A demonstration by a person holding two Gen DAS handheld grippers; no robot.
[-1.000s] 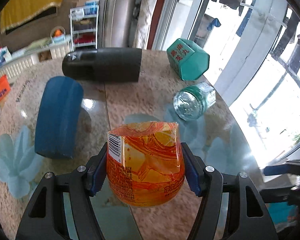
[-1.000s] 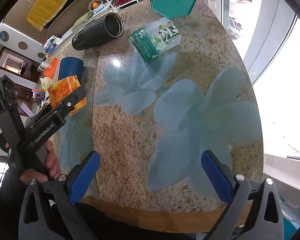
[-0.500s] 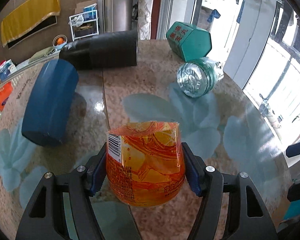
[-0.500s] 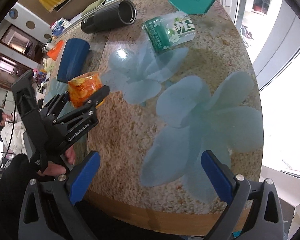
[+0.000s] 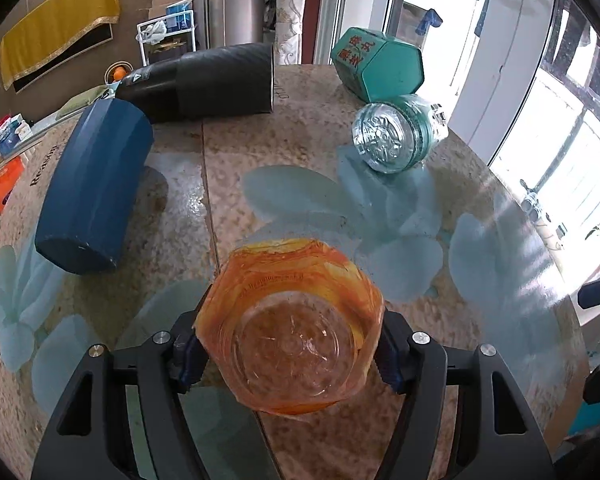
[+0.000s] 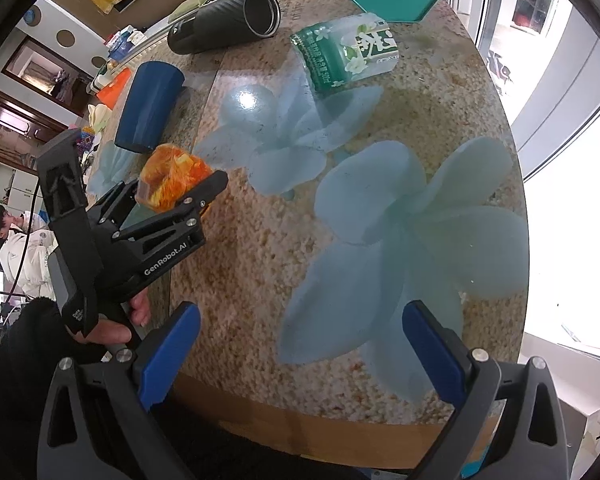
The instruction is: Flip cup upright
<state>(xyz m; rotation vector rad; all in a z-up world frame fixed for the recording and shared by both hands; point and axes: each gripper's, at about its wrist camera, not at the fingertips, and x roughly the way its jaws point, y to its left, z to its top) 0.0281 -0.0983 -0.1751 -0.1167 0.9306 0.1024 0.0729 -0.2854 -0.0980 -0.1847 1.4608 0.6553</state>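
My left gripper (image 5: 290, 354) is shut on an orange-labelled clear plastic cup (image 5: 290, 324). The cup is held above the table and tilted, with its open mouth facing the left wrist camera. In the right wrist view the same cup (image 6: 172, 176) sits in the left gripper (image 6: 180, 196) at the table's left side. My right gripper (image 6: 300, 352) is open and empty over the near edge of the table, well right of the cup.
On the round stone table (image 5: 228, 152) a blue cup (image 5: 96, 188), a black tumbler (image 5: 204, 80) and a clear green-labelled cup (image 5: 396, 136) lie on their sides. A teal hexagonal tin (image 5: 380, 64) stands at the back. A person (image 6: 16, 232) is at far left.
The left gripper has tipped the orange cup so its mouth now faces the camera instead of its side. The left gripper has moved further over the table. The right gripper stays open.
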